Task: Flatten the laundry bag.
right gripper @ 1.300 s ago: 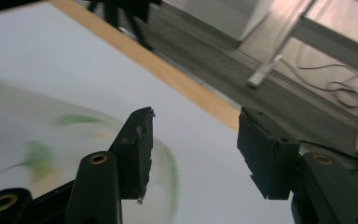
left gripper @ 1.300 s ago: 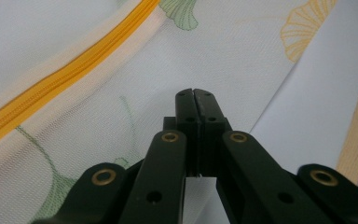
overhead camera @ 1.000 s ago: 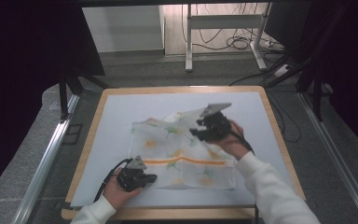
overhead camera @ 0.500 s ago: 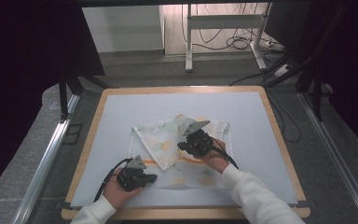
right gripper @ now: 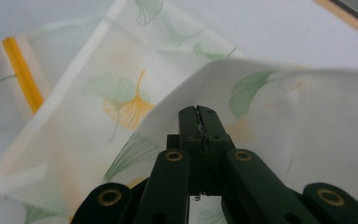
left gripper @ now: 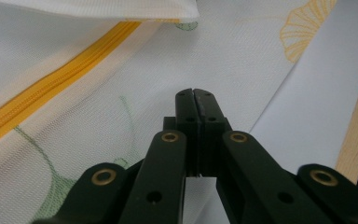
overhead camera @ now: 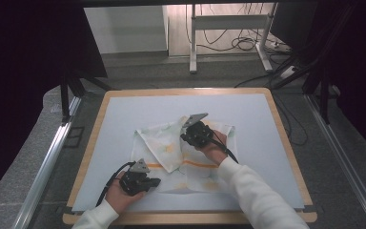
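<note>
A white mesh cloth bag [overhead camera: 205, 169] printed with green and orange leaves lies on the pale mat; an orange zipper [overhead camera: 193, 164] crosses it. My right gripper [overhead camera: 186, 138] is over the bag's middle, shut on a raised fold of the cloth [right gripper: 270, 93], which drapes around its jaws [right gripper: 198, 112]. A folded flap [overhead camera: 159, 143] lies to its left. My left gripper [overhead camera: 155, 182] sits at the bag's near left edge, jaws shut [left gripper: 195, 93], tips over the cloth [left gripper: 98, 116] beside the zipper [left gripper: 51, 79]. Whether it pinches the cloth I cannot tell.
The pale mat [overhead camera: 248, 109] covers a table with a wooden rim [overhead camera: 286, 143]. A metal rail [overhead camera: 47, 162] runs along the left side. A table frame and cables [overhead camera: 238, 43] stand on the floor beyond the far edge.
My right gripper has moved left and down toward the bag's middle, pulling the upper right corner with it, so the cloth is now folded over. The left gripper has stayed put.
</note>
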